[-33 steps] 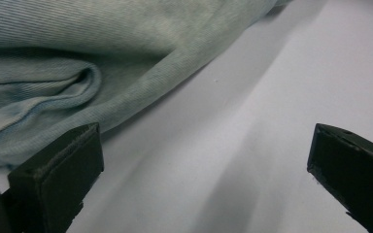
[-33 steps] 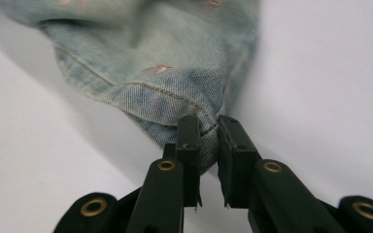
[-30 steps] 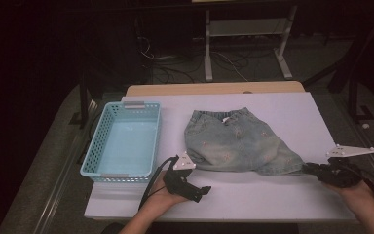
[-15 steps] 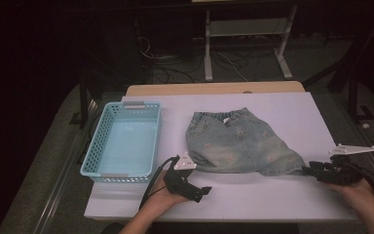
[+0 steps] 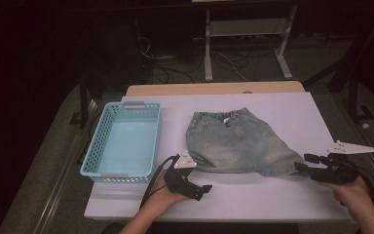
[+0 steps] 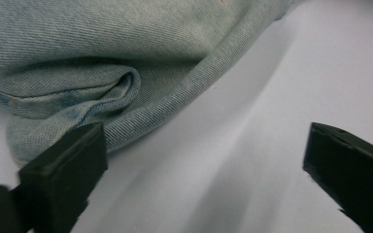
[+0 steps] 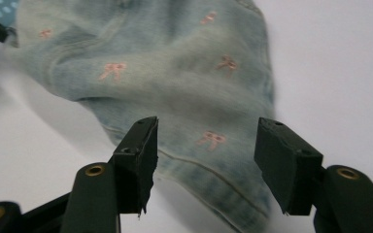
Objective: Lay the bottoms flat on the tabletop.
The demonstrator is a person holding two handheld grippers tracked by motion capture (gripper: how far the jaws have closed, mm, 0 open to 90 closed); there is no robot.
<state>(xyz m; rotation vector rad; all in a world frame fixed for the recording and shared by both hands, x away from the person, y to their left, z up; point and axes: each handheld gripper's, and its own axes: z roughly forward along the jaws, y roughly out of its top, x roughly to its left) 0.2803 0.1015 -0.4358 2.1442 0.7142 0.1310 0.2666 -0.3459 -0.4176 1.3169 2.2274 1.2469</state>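
A pale, faded denim garment with small pink embroidered bows (image 5: 236, 148) lies flat on the white table sheet (image 5: 292, 114), right of the light blue perforated plastic basket (image 5: 122, 139). The right gripper (image 5: 306, 163) sits at the garment's right hem corner; its jaws have just been opening and now stand apart, the hem lying ahead of them with no pad pressing on it. The left gripper (image 5: 208, 188) rests near the lower left corner, jaws wide apart, one pad (image 6: 73, 160) just beside the folded hem.

The likely risk is a poor pick-up: if either gripper closes short of the cloth, it would pinch only the table sheet, or catch one layer so the garment bunches and drags unevenly; a one-sided pull could also slide it against the basket
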